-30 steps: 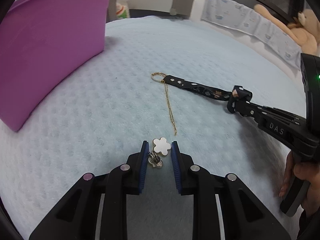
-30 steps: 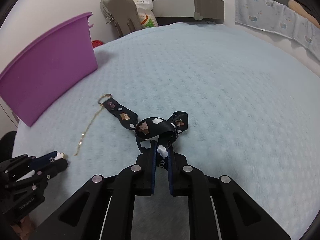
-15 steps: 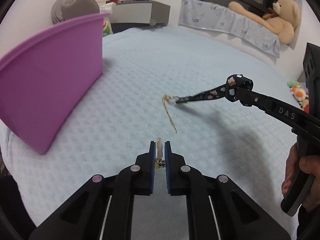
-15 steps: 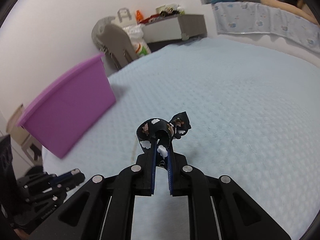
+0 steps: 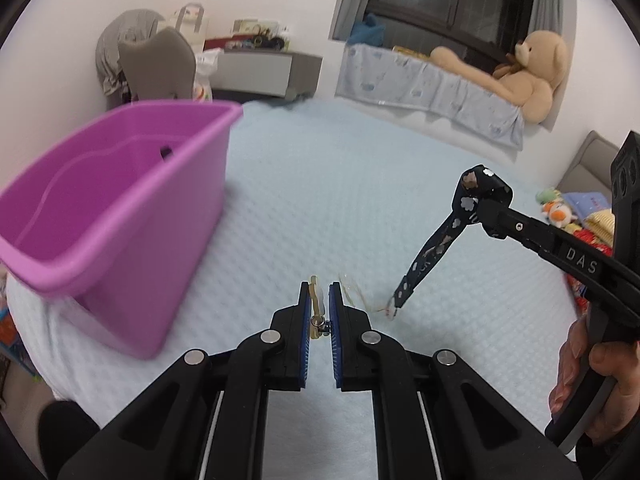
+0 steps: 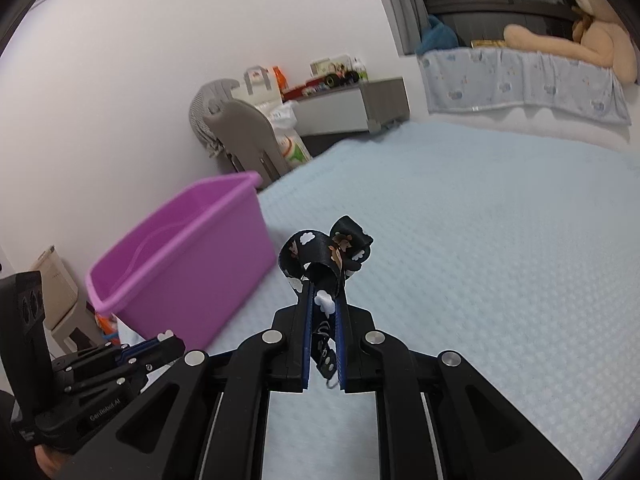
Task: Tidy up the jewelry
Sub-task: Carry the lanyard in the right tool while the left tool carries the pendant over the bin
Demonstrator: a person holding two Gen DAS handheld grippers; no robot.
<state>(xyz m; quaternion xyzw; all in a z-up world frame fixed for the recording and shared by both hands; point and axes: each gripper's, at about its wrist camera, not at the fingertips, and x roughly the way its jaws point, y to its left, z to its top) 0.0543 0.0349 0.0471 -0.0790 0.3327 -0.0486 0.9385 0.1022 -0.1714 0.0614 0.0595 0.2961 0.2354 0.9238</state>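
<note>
A purple plastic bin stands at the left on the bed, which is covered in a pale blue textured blanket; the bin's inside looks bare in both views. Just right of it, the left tool is raised above the blanket with its jaws drawn narrow on a flower-shaped charm, held on edge between the blue pads with a small metal clasp below it. A thin gold chain trails blurred from there toward the lower end of a black patterned strap. Further right, the right tool pinches that strap's looped upper end, the rest hanging free in the air. A hand grips the right tool's handle at the far right.
</note>
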